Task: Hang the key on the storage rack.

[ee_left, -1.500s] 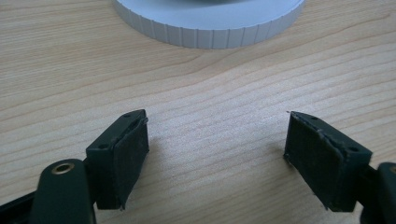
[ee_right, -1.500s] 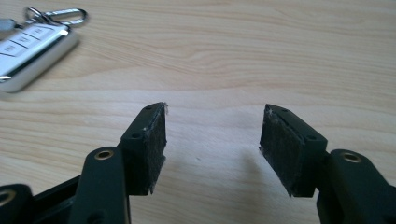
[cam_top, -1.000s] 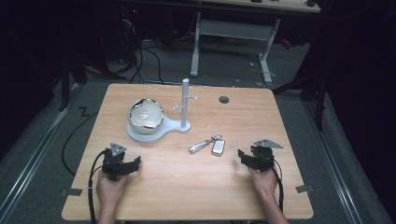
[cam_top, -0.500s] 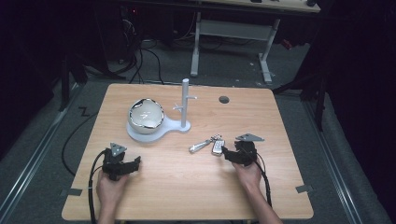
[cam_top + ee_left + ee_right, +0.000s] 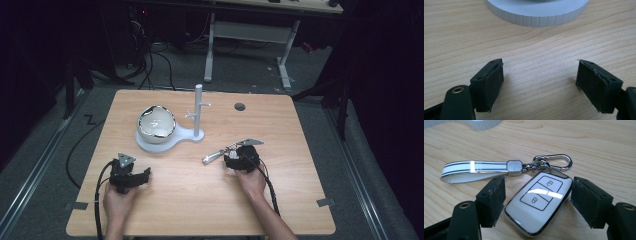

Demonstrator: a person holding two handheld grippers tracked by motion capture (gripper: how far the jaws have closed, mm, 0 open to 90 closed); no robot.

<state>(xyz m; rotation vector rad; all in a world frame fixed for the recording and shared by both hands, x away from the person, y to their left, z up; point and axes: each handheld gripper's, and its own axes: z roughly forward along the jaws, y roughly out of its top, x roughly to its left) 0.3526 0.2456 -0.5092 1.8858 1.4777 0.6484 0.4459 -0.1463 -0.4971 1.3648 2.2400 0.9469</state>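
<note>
A white car key fob (image 5: 537,201) with a chrome rim lies flat on the wooden table. A striped white strap (image 5: 472,170) and a chrome snap hook (image 5: 555,161) are clipped to its far end. My right gripper (image 5: 540,197) is open, one black pad on each side of the fob and close to its edges. In the high view the right gripper (image 5: 232,156) sits right of centre, with the strap (image 5: 212,158) sticking out to its left. My left gripper (image 5: 142,176) rests at the front left, open (image 5: 540,80) over bare wood.
A white stand base (image 5: 145,145) holds a shiny bowl (image 5: 156,121) and a thin upright post (image 5: 198,107) with pegs. Its ribbed rim (image 5: 536,17) lies just ahead of the left gripper. A small round hole (image 5: 239,106) marks the far table.
My right gripper has moved left across the table to the key fob, and its jaws now straddle it. The left gripper has not moved.
</note>
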